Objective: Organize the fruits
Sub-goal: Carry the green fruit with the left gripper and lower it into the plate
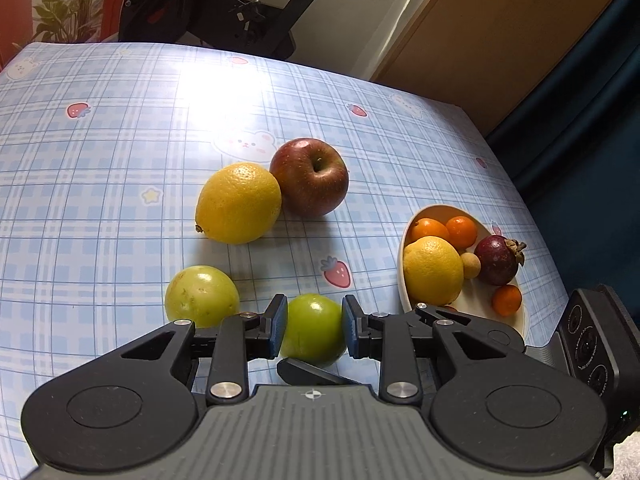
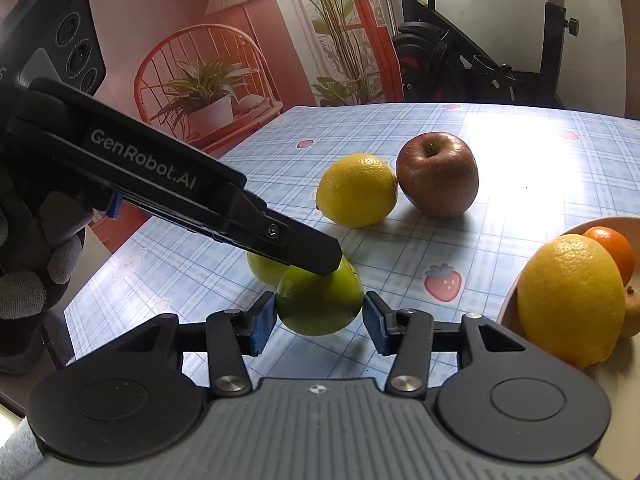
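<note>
Green fruit (image 1: 314,330) btwn left gripper (image 1: 314,330) pads, open tablecloth (image 1: 100,200) beyond

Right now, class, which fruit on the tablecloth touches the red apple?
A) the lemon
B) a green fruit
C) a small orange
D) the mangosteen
A: the lemon leans against the red apple; the mangosteen lies in the bowl.

Left tongs (image 1: 314,330) clasp a green fruit (image 1: 314,330) on the plaid bench (image 1: 100,168); a lemon (image 1: 238,202) touches an apple (image 1: 309,176) beyond, beside a filled bowl (image 1: 402,280).
</note>
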